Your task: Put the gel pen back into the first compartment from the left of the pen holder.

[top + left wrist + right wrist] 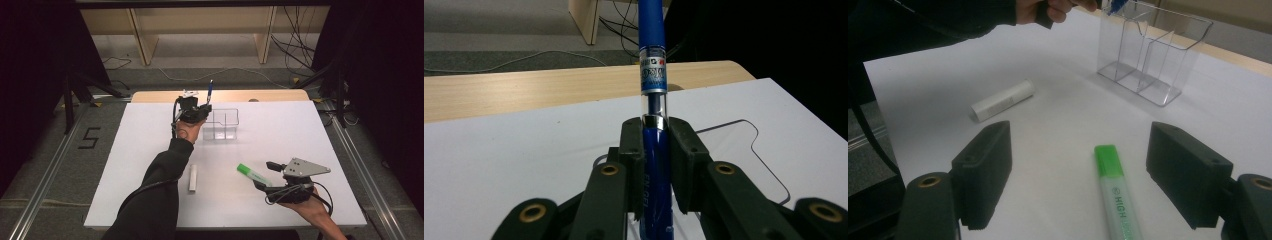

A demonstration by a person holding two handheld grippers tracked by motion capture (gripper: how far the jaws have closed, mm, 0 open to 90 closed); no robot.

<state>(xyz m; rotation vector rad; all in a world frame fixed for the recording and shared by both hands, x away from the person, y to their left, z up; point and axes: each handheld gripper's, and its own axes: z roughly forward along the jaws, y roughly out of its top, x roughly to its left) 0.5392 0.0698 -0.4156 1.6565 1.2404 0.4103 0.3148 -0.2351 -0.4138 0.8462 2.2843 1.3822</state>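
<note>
Above the clear plastic compartmented holder (224, 123), my left gripper (202, 111) pinches the blue ballpoint pen (653, 75) upright, not yet inserted. My right gripper (1080, 175), jaws spread, straddles the green highlighter (1116, 197); the white cylindrical stick (192, 178), possibly glue, lies untouched on the worktop (300, 135).

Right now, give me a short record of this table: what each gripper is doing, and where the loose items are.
left gripper: shut on blue pen, held upright beside clear organizer
right gripper: open, jaws either side of green highlighter
green highlighter: flat on white table
white tube: lying flat, untouched
clear organizer: upright, compartments look empty
</note>
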